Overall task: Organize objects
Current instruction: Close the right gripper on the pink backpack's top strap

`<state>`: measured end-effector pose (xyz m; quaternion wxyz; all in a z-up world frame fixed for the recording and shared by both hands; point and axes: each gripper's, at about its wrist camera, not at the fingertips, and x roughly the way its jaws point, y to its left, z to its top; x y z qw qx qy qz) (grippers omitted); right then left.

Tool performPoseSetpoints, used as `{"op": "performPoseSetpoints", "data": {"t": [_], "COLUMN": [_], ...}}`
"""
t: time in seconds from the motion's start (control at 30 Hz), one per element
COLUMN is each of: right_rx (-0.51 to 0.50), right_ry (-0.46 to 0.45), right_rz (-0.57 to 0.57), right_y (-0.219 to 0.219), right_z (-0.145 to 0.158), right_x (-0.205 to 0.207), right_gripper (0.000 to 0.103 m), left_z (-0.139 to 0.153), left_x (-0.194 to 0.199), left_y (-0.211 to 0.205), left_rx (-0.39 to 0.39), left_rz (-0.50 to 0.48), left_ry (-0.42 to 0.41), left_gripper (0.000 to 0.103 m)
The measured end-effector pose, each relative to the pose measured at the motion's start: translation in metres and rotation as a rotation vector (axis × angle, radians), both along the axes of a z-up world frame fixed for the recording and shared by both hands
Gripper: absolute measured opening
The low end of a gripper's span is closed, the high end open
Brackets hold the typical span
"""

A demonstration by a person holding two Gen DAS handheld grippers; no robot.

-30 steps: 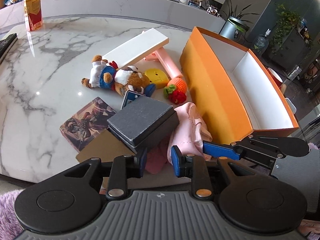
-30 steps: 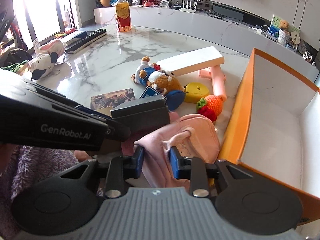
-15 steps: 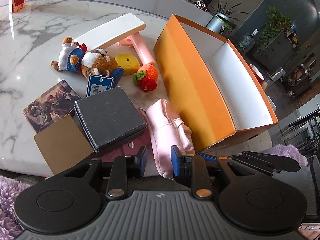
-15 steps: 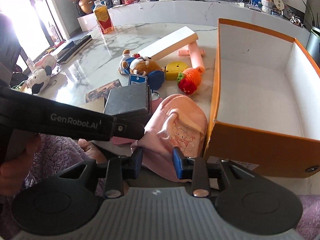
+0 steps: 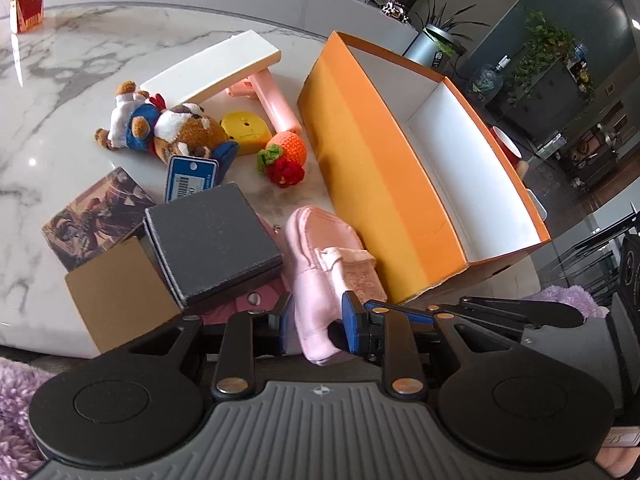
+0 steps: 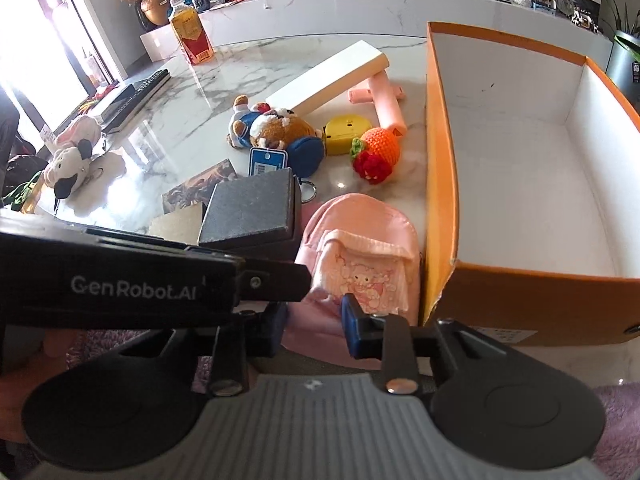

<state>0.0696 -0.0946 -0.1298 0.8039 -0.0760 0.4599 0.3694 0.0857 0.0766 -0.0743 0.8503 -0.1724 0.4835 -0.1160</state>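
Note:
A small pink backpack [image 5: 320, 264] lies at the table's near edge beside an open, empty orange box [image 5: 372, 168]. It also shows in the right wrist view [image 6: 360, 248], next to the box [image 6: 440, 184]. My left gripper [image 5: 316, 324] has its jaws apart with the backpack's near end between them. My right gripper [image 6: 314, 328] is also open around the backpack's near edge. The left gripper's body [image 6: 132, 280] crosses the right wrist view.
A dark grey box [image 5: 212, 244], brown card [image 5: 116, 300], picture card [image 5: 92, 216], plush dog [image 5: 168, 128], yellow toy [image 5: 244, 132], crocheted carrot [image 5: 286, 152], pink toy [image 5: 272, 100] and white box [image 5: 212, 68] lie left of the orange box. A juice bottle [image 6: 190, 30] stands far back.
Both grippers have risen and now look down more steeply. The right gripper's jaws have opened wider around the pink backpack. The left gripper has shifted so the backpack lies between its jaws.

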Motion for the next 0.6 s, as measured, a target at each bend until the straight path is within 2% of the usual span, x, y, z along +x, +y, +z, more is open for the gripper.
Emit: {"op": "performPoseSetpoints", "data": {"t": [0.1, 0.3, 0.33, 0.37, 0.57, 0.6], "right_rx": [0.033, 0.106, 0.123, 0.143, 0.134, 0.122], "right_ry": [0.000, 0.055, 0.057, 0.066, 0.085, 0.081], "right_rz": [-0.023, -0.098, -0.105, -0.106, -0.116, -0.119], "right_y": [-0.008, -0.014, -0.014, -0.015, -0.008, -0.006], "right_z": [0.003, 0.003, 0.005, 0.007, 0.005, 0.004], "right_x": [0.000, 0.008, 0.009, 0.010, 0.013, 0.013], "right_gripper": [0.023, 0.020, 0.002, 0.000, 0.000, 0.003], "left_z": [0.003, -0.007, -0.011, -0.015, -0.018, -0.017], "left_x": [-0.003, 0.001, 0.003, 0.005, 0.010, 0.010], "left_y": [0.008, -0.004, -0.006, -0.005, -0.001, 0.001], "left_rx": [0.048, 0.212, 0.210, 0.195, 0.267, 0.271], "left_rz": [-0.011, -0.072, -0.077, -0.075, -0.019, -0.008], "left_ry": [-0.012, 0.013, 0.016, 0.022, -0.003, -0.006], "left_gripper": [0.029, 0.029, 0.029, 0.029, 0.022, 0.022]}}
